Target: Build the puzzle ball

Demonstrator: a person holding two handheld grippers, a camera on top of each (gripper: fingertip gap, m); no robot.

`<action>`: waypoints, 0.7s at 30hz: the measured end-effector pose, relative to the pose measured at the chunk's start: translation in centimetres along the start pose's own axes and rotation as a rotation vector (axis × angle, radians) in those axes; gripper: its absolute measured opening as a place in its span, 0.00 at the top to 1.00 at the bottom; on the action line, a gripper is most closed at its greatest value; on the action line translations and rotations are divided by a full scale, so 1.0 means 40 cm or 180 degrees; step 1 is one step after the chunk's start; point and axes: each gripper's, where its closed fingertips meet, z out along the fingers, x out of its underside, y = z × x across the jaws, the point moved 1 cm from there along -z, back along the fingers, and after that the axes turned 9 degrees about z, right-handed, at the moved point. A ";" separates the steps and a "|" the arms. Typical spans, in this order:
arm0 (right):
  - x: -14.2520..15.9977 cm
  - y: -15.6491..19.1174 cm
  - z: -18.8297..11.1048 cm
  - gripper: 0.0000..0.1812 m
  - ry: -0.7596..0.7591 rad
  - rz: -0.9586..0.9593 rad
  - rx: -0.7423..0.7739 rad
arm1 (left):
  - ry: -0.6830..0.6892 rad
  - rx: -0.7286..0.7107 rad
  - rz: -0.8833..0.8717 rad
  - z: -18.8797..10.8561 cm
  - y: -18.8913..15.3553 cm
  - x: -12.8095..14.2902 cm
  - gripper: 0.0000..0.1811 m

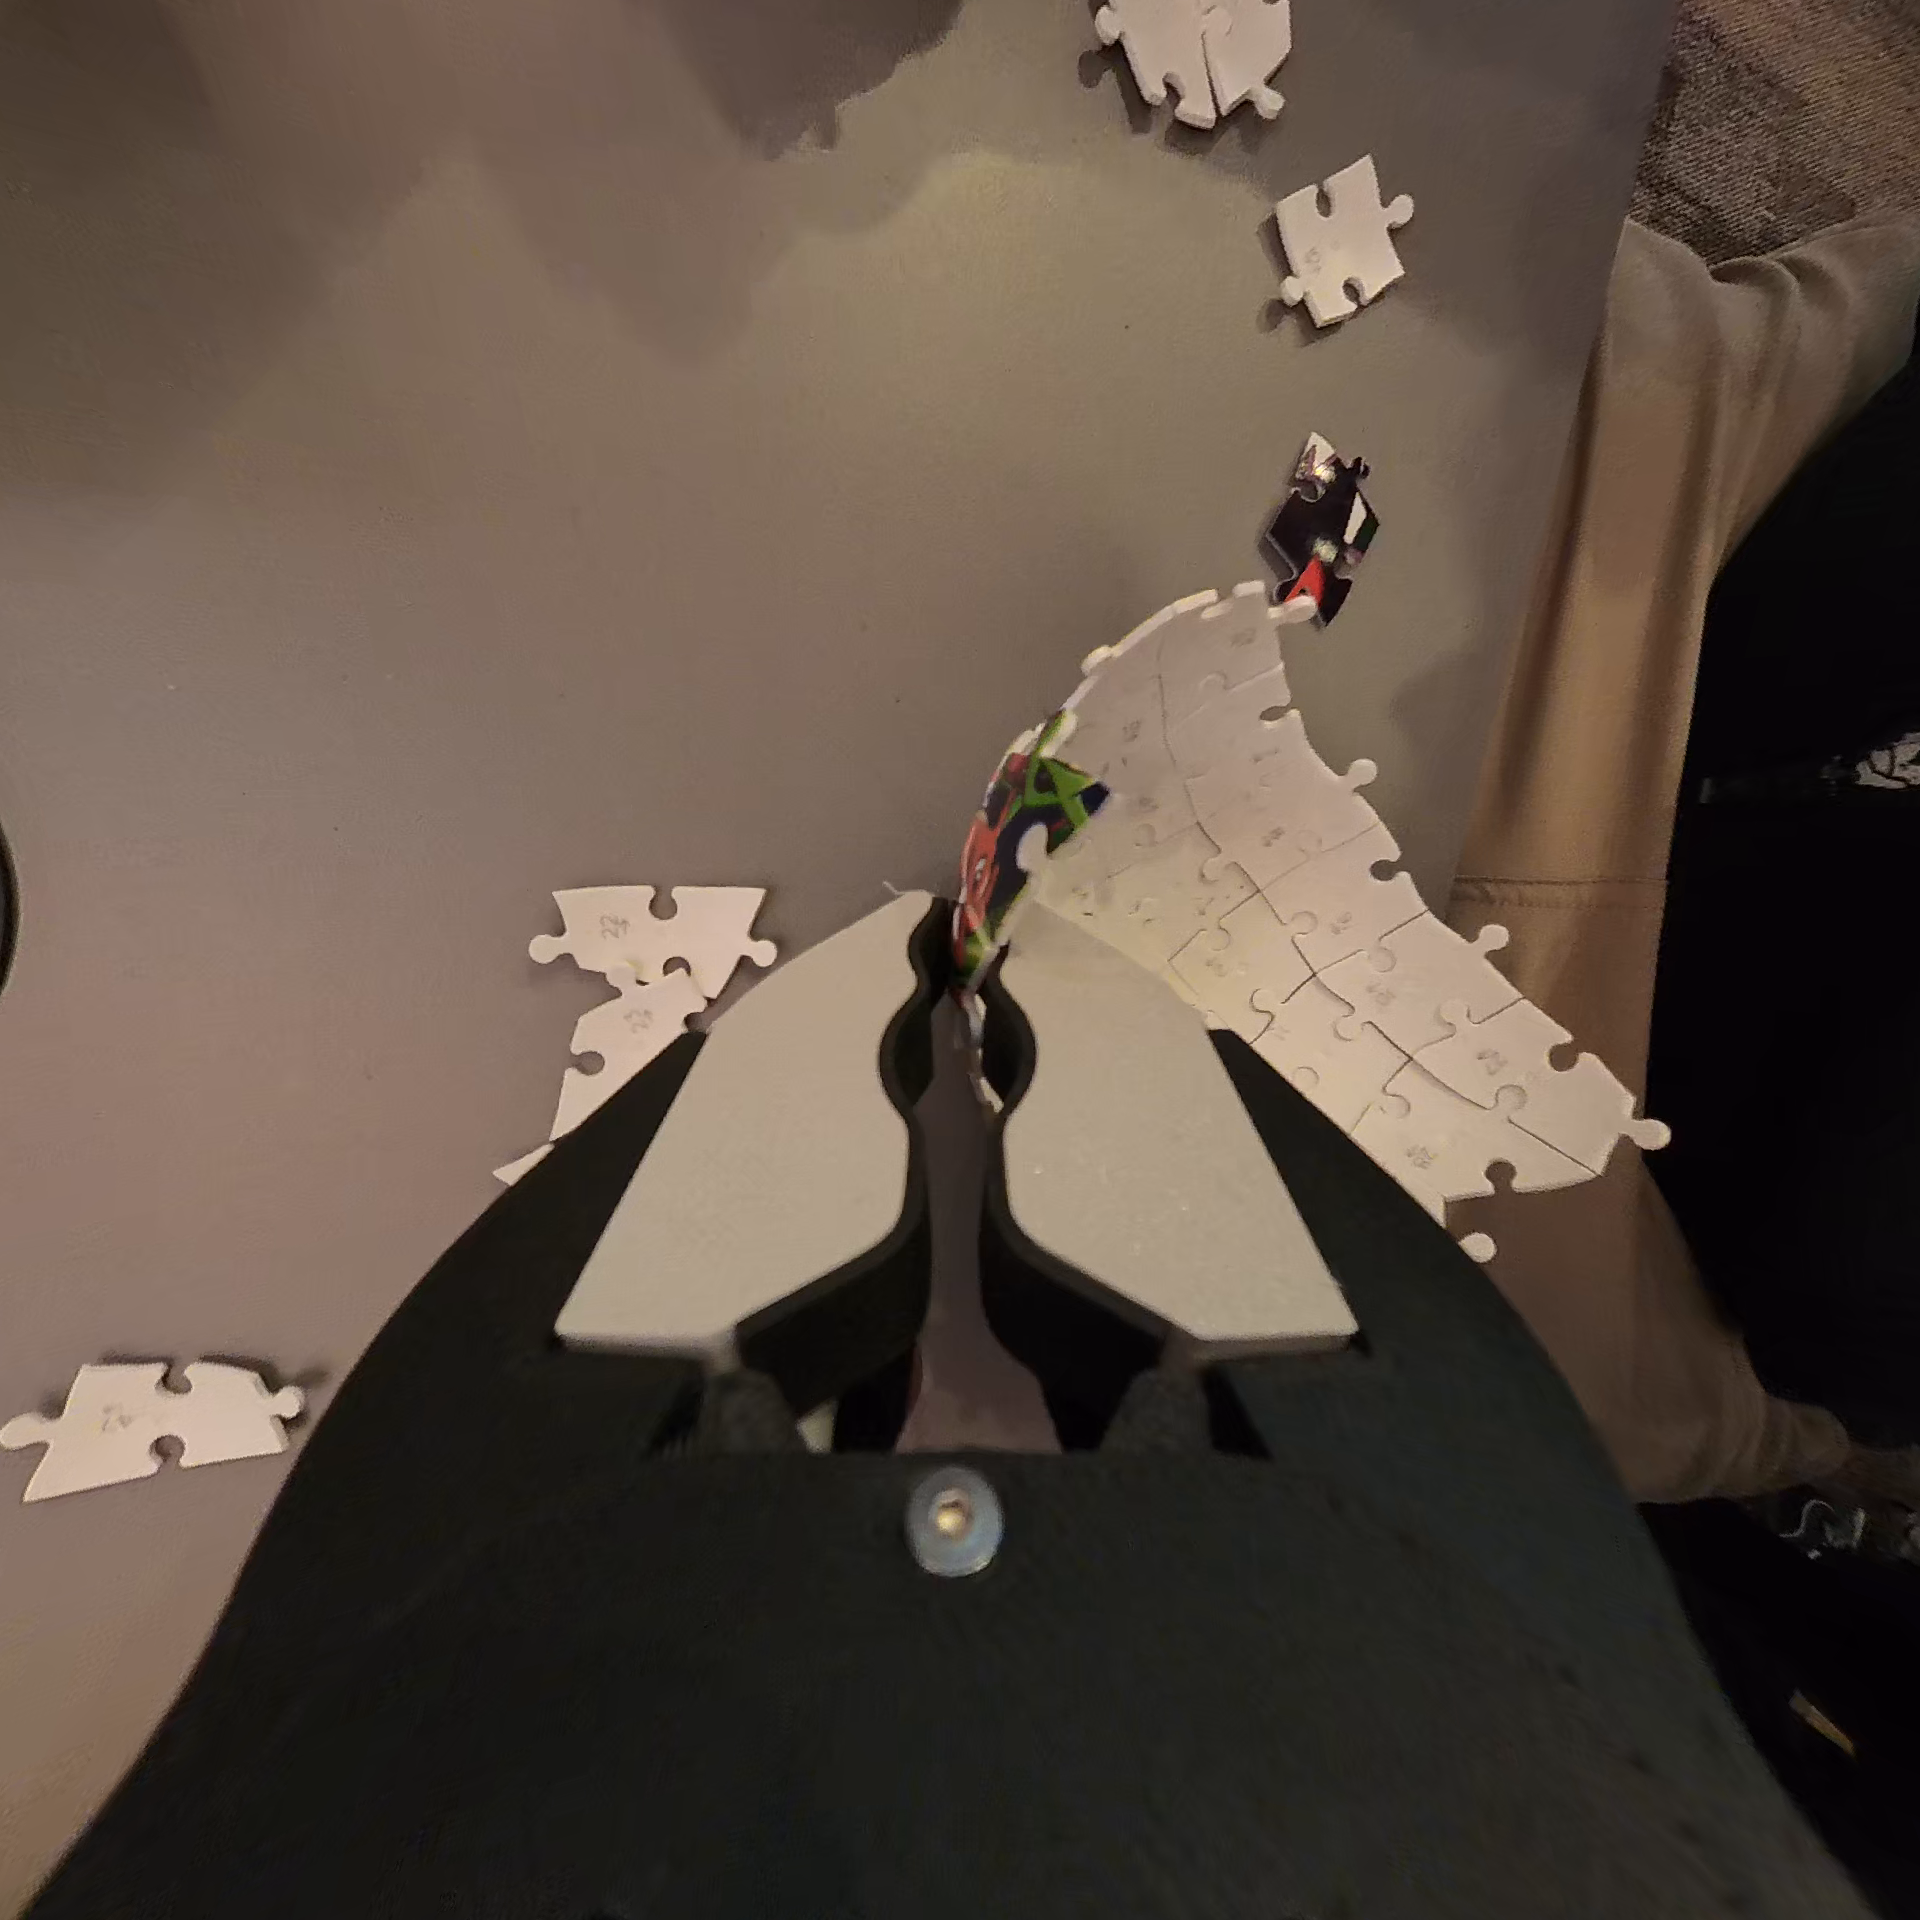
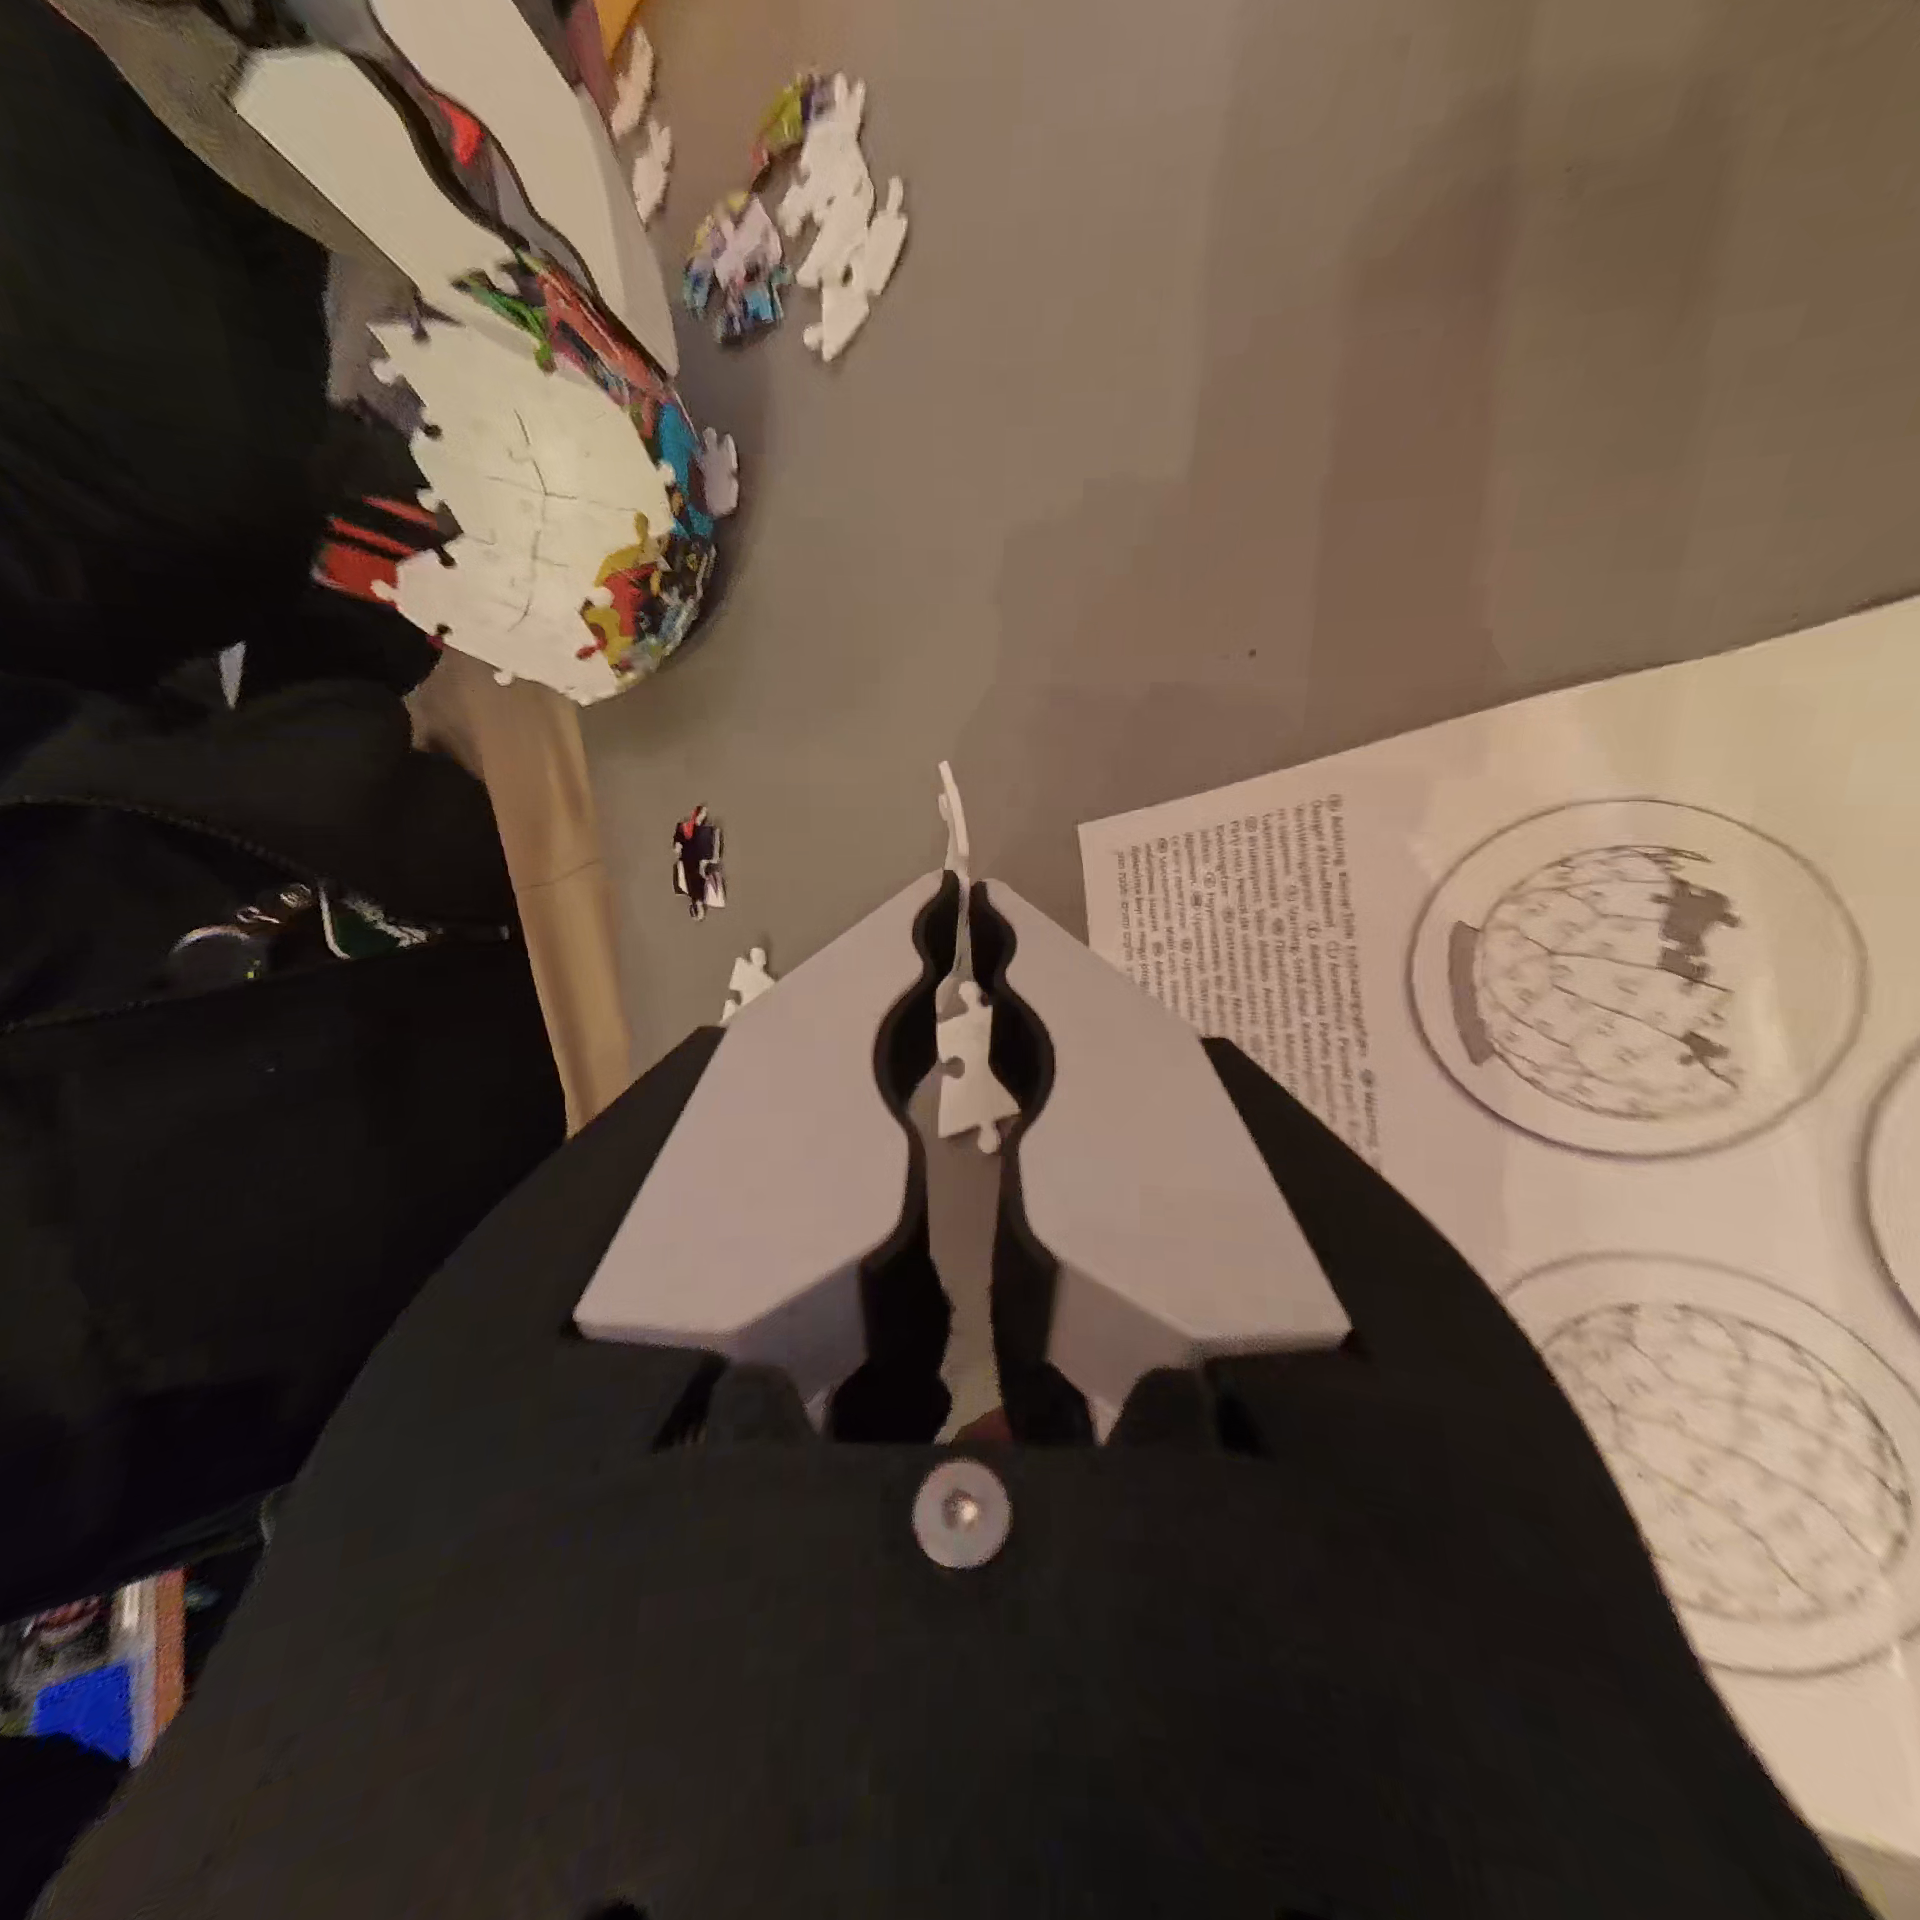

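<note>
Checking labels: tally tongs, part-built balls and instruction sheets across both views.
Tongs: 2, left tongs and right tongs
Part-built ball: 1
Instruction sheet: 1
Total: 4

Markings seen, not transcribed.
Faint numerals on white piece backs (image 1: 1340, 925); small print on instruction sheet (image 2: 1247, 935), too blurred to read.

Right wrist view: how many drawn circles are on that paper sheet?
3 on the sheet: upper circle beside the print, lower circle nearer the camera, and a cut-off circle at the picture's right edge. More may lie out of view.
</note>
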 end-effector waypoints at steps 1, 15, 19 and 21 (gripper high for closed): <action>0.009 -0.001 0.014 1.00 0.0136 -0.0023 0.0021 | -0.0002 0.0005 -0.0001 0.000 -0.001 0.000 0.98; -0.023 0.005 0.123 1.00 0.0448 0.0025 0.0145 | 0.0020 0.0037 -0.0025 0.008 0.000 0.009 0.98; -0.031 -0.002 0.129 0.99 0.0082 0.0259 0.0257 | 0.0013 0.0044 -0.0026 0.009 0.002 0.011 0.98; -0.025 0.013 0.126 0.91 -0.0003 0.0271 0.0228 | 0.0010 0.0047 -0.0033 0.010 0.004 0.012 0.99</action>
